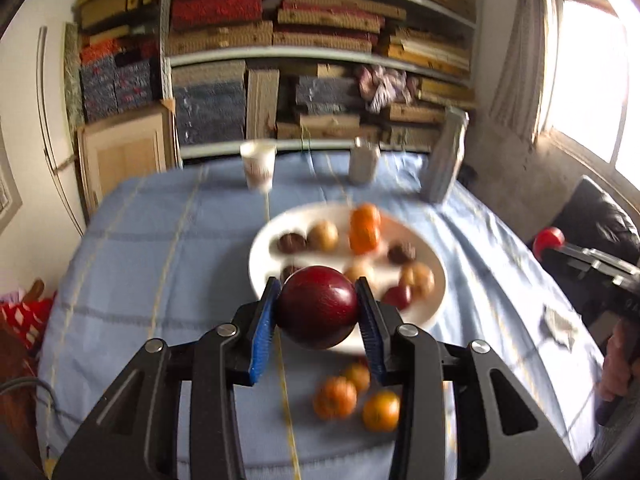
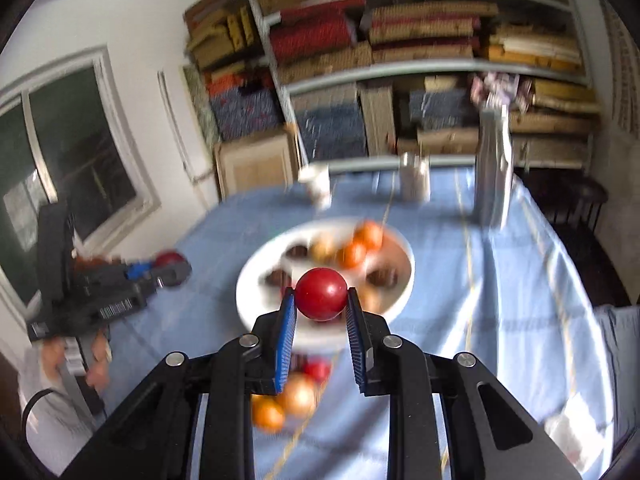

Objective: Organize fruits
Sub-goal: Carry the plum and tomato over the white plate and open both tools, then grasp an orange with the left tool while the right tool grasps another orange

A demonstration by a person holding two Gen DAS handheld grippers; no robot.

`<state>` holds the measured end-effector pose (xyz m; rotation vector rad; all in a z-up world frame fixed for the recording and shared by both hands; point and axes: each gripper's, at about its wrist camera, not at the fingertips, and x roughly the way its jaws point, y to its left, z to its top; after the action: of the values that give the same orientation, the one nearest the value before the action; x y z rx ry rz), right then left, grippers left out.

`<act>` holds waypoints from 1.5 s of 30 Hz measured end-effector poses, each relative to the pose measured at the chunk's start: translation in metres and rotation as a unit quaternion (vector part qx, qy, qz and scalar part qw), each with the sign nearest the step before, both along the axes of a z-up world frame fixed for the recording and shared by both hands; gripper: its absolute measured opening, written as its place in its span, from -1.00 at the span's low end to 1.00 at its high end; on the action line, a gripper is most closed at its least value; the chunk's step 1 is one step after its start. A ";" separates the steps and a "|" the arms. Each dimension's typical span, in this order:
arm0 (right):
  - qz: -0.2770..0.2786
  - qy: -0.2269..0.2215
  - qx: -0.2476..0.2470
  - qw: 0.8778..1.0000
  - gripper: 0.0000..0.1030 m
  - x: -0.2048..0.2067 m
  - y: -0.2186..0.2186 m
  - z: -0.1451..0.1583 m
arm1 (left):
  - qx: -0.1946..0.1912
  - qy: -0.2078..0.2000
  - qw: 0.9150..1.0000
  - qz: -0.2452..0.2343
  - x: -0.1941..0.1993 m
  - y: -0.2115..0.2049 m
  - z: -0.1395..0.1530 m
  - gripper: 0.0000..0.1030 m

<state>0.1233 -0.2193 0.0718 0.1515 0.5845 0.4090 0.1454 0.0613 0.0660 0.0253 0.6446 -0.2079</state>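
Holding one round fruit apiece above the white plate (image 1: pixel 430 312) on the cloth-covered desk (image 1: pixel 160 280), the left hand-held gripper (image 1: pixel 318 306) pinches a glossy dark-red plum (image 1: pixel 316 306) and the right hand-held gripper (image 2: pixel 321 295) a smaller smooth red fruit (image 2: pixel 321 294) (ribbed blue pads probably help grip slick skin), presumably sorting.

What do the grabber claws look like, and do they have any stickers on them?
Both grippers, left gripper and right gripper, are black angular metal with round silver bolts and ridged blue pads. The left one's body carries a white barcode sticker. A dark cable loops below it.
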 end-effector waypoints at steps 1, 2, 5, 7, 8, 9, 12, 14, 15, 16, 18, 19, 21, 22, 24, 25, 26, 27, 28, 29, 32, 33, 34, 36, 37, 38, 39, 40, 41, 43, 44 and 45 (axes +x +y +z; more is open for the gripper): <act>-0.001 -0.007 0.009 1.000 -0.52 0.008 0.001 0.008 | 0.000 -0.007 1.000 0.003 0.006 -0.002 0.004 -0.27; -0.002 -0.010 0.016 1.000 -0.52 0.016 0.002 0.012 | -0.003 -0.009 1.000 0.003 0.012 -0.005 0.006 -0.27; -0.002 -0.007 0.029 1.000 -0.52 0.045 0.012 0.007 | -0.017 -0.003 1.000 0.004 0.032 -0.010 -0.001 -0.27; -0.001 0.016 0.029 0.999 -0.52 0.071 0.024 -0.011 | -0.020 0.018 1.000 0.005 0.049 -0.012 -0.019 -0.27; -0.002 0.031 0.030 0.999 -0.52 0.084 0.027 -0.021 | -0.021 0.031 0.999 0.005 0.056 -0.013 -0.030 -0.27; -0.004 0.048 0.032 0.998 -0.52 0.096 0.030 -0.032 | -0.023 0.053 0.998 0.004 0.066 -0.013 -0.046 -0.27; -0.007 0.097 0.030 0.995 -0.52 0.126 0.037 -0.069 | -0.030 0.094 0.995 -0.001 0.083 -0.010 -0.074 -0.27; -0.007 0.118 0.017 0.993 -0.51 0.140 0.040 -0.086 | -0.033 0.114 0.993 -0.005 0.092 -0.011 -0.088 -0.27; -0.010 0.124 0.014 0.992 -0.52 0.146 0.039 -0.092 | -0.031 0.119 0.992 -0.006 0.094 -0.013 -0.092 -0.27; -0.009 0.126 0.011 0.992 -0.51 0.147 0.041 -0.095 | -0.026 0.122 0.992 -0.007 0.095 -0.015 -0.096 -0.27; -0.004 0.129 0.004 0.992 -0.51 0.150 0.044 -0.100 | -0.016 0.128 0.992 -0.010 0.098 -0.020 -0.102 -0.27; -0.002 0.132 0.001 0.991 -0.51 0.152 0.047 -0.103 | -0.013 0.131 0.991 -0.012 0.098 -0.021 -0.104 -0.27; -0.001 0.139 0.002 0.990 -0.46 0.155 0.049 -0.109 | -0.010 0.134 0.991 -0.015 0.098 -0.024 -0.107 -0.26; -0.002 0.141 0.003 0.990 -0.39 0.155 0.050 -0.111 | -0.009 0.133 0.991 -0.015 0.098 -0.025 -0.107 -0.25; -0.005 0.141 0.005 0.990 -0.07 0.154 0.049 -0.110 | -0.008 0.129 0.992 -0.015 0.096 -0.025 -0.105 0.05; -0.008 0.137 0.007 0.990 -0.03 0.153 0.048 -0.108 | -0.008 0.123 0.992 -0.011 0.094 -0.024 -0.103 0.34; -0.010 0.132 0.009 0.991 -0.03 0.151 0.046 -0.105 | -0.007 0.112 0.994 -0.003 0.093 -0.023 -0.099 0.46; -0.011 0.126 0.011 0.992 -0.03 0.148 0.044 -0.100 | -0.005 0.102 0.995 0.002 0.090 -0.021 -0.095 0.52; -0.011 0.121 0.015 0.993 -0.03 0.146 0.043 -0.096 | -0.007 0.098 0.995 0.002 0.088 -0.020 -0.091 0.52; -0.011 0.115 0.020 0.993 -0.03 0.143 0.041 -0.090 | -0.011 0.096 0.995 0.001 0.087 -0.018 -0.087 0.52; -0.005 0.085 0.037 0.996 0.08 0.124 0.039 -0.065 | -0.028 0.080 0.996 0.010 0.078 -0.008 -0.071 0.72; 0.000 0.064 0.040 0.997 0.20 0.111 0.040 -0.051 | -0.031 0.072 0.997 0.018 0.074 -0.003 -0.065 0.75; 0.002 0.045 0.043 0.998 0.34 0.101 0.040 -0.039 | -0.032 0.067 0.997 0.022 0.070 0.001 -0.062 0.75; 0.005 0.004 0.047 0.999 0.50 0.076 0.041 -0.017 | -0.037 0.059 0.997 0.035 0.061 0.010 -0.056 0.80; 0.008 -0.018 0.047 0.999 0.58 0.061 0.042 -0.005 | -0.039 0.055 0.997 0.044 0.056 0.014 -0.053 0.85; 0.009 -0.036 0.046 0.998 0.63 0.047 0.043 0.003 | -0.041 0.050 0.996 0.053 0.051 0.018 -0.051 0.86; 0.009 -0.052 0.045 0.998 0.74 0.034 0.044 0.009 | -0.043 0.047 0.996 0.061 0.047 0.021 -0.049 0.86; 0.005 -0.071 0.043 0.996 0.83 0.018 0.044 0.013 | -0.045 0.045 0.996 0.067 0.043 0.025 -0.048 0.87; 0.002 -0.084 0.040 0.996 0.85 0.006 0.045 0.013 | -0.047 0.044 0.995 0.071 0.038 0.027 -0.048 0.87; -0.007 -0.107 0.029 0.994 0.89 -0.018 0.046 0.006 | -0.050 0.047 0.995 0.075 0.025 0.032 -0.054 0.90; -0.012 -0.115 0.021 0.993 0.90 -0.028 0.046 0.000 | -0.047 0.048 0.995 0.076 0.021 0.032 -0.057 0.90; -0.018 -0.122 0.013 0.992 0.92 -0.036 0.045 -0.008 | -0.041 0.048 0.995 0.080 0.014 0.032 -0.061 0.91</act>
<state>0.0876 -0.1744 0.0634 0.1335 0.3356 0.3937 0.1598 0.0931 0.0051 -0.1154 0.7296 -0.0812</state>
